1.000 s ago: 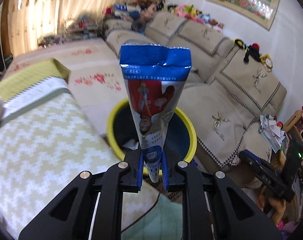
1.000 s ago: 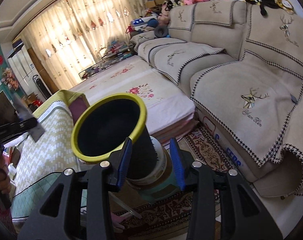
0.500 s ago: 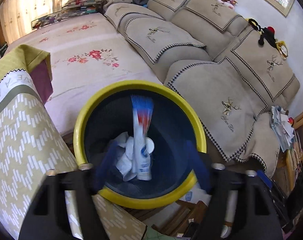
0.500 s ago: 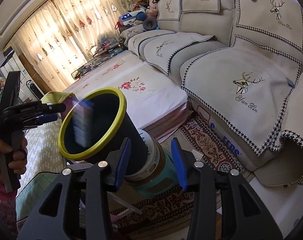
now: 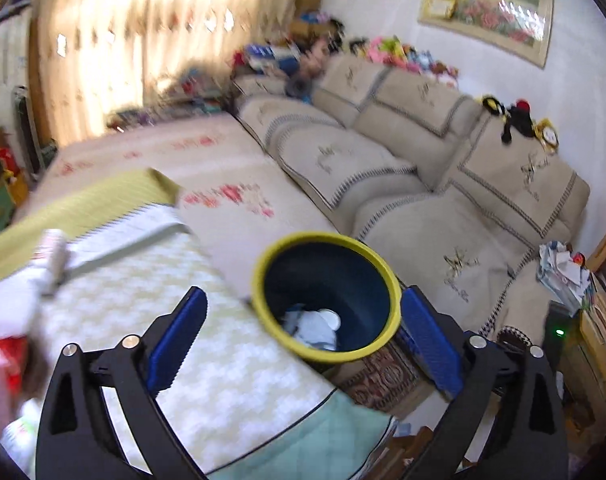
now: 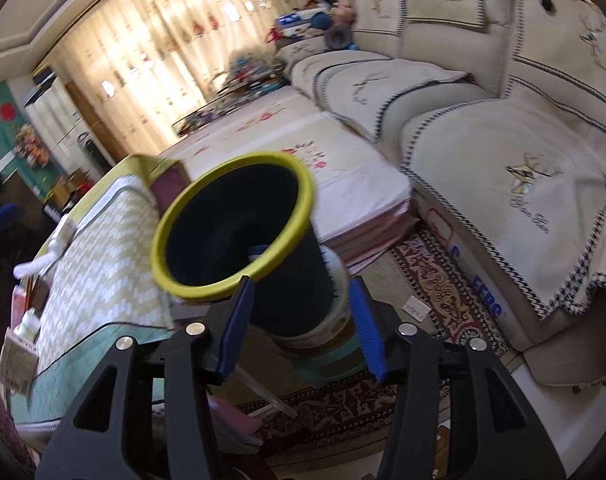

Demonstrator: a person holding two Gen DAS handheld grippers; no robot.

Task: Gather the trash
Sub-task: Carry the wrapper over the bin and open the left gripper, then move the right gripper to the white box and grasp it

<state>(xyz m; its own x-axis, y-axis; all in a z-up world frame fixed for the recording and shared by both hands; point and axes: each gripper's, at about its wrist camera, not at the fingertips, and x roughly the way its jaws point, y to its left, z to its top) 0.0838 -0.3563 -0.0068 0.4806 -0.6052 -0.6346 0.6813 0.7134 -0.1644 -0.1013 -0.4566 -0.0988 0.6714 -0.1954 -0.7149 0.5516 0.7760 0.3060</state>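
Left gripper (image 5: 303,344) jaws opening wide, nothing between them, above yellow-rimmed dark bin (image 5: 327,296), crumpled white trash (image 5: 315,326) at its bottom, right gripper (image 6: 299,328) jaws opening, straddling the bin's body without pressing, green-patterned surface (image 5: 115,312) just beside bin, beige sofa (image 6: 503,128) beyond.

The left wrist camera looks down over its fingers into the yellow-rimmed bin (image 5: 326,294) just ahead. The right wrist camera sees the same bin (image 6: 239,224) nearer, from its side; both share the sofa (image 5: 423,184) beyond.
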